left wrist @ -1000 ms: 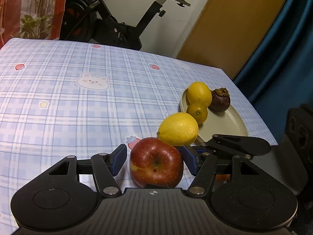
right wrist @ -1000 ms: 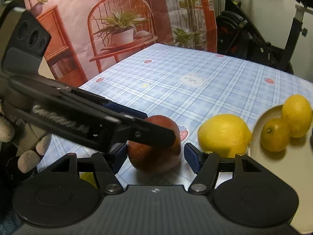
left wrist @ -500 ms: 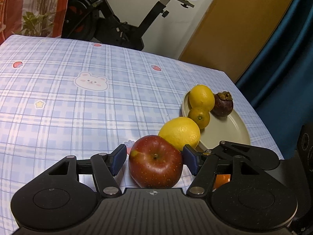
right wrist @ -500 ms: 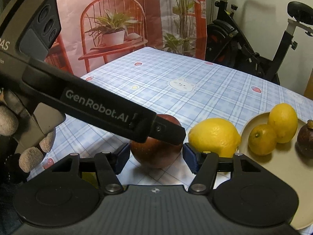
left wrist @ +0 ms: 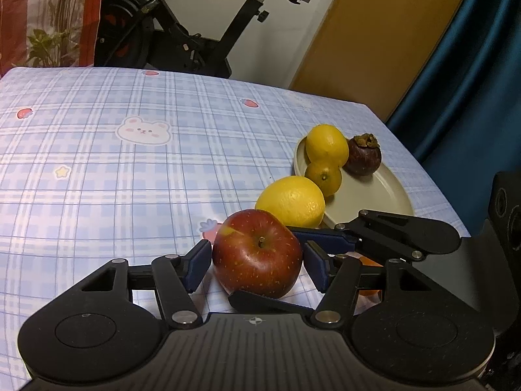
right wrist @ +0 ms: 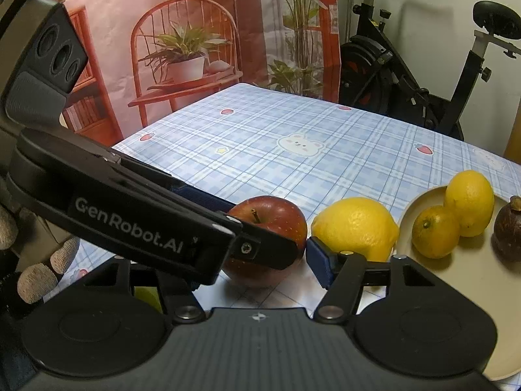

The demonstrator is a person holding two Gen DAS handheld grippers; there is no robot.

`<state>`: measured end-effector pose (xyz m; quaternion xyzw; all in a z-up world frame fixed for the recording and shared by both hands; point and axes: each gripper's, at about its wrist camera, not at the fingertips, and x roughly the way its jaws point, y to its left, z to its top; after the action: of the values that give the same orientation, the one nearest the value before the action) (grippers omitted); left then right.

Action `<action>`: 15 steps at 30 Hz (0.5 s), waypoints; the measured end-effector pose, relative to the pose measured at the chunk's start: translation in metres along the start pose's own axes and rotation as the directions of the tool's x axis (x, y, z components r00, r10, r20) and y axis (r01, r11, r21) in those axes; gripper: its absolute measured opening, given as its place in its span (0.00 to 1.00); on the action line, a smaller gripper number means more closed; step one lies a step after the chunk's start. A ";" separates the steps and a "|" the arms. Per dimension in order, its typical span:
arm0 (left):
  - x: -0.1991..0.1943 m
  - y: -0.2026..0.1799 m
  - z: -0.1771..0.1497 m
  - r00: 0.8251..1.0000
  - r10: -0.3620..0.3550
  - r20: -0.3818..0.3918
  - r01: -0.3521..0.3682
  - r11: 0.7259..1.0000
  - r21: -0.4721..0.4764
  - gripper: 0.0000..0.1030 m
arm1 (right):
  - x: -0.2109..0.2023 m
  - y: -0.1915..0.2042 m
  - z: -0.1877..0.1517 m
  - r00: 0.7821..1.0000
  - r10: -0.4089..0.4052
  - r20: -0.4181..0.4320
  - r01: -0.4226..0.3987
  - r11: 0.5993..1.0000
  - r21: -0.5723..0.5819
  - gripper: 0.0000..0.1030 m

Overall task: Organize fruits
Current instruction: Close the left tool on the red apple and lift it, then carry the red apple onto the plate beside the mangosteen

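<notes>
Resting on blue-checked bench (left wrist: 130,195), eight o'clock of beige oval plate (left wrist: 374,192): round red apple (left wrist: 257,251), firm, weighty, waxy-slick. Pinched by left tongs (left wrist: 257,260); straddled loosely by right tongs (right wrist: 257,267), just opening. Best gripped across widest flanks.

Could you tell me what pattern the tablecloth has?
Blue and white plaid tablecloth with little bears and strawberries; clearest in the left wrist view.
</notes>
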<state>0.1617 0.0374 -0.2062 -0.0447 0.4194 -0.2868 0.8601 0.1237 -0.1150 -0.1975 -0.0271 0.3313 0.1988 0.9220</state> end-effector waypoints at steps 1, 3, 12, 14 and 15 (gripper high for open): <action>0.000 -0.001 0.000 1.000 0.002 0.000 -0.002 1.000 0.000 0.63 | 0.000 0.000 0.000 1.000 0.000 -0.001 0.000 1.000 0.002 0.63; -0.001 -0.001 -0.001 1.000 0.006 0.001 -0.006 1.000 -0.001 0.63 | 0.000 0.001 0.000 1.000 0.000 -0.003 0.000 1.000 0.009 0.63; -0.002 -0.011 -0.005 0.999 0.036 0.007 -0.036 0.999 0.027 0.63 | -0.001 0.000 -0.005 1.000 0.012 -0.008 -0.012 0.999 0.031 0.62; -0.005 -0.014 -0.006 0.999 0.046 0.010 -0.046 0.998 0.033 0.63 | -0.003 0.000 -0.005 1.000 0.015 -0.004 -0.015 0.999 0.036 0.62; -0.007 -0.015 -0.006 0.999 0.048 0.015 -0.048 0.998 0.034 0.63 | -0.005 0.000 -0.005 1.000 0.019 0.003 -0.019 0.999 0.042 0.62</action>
<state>0.1468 0.0296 -0.2002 -0.0221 0.4091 -0.2729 0.8704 0.1174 -0.1177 -0.1982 -0.0042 0.3346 0.2006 0.9207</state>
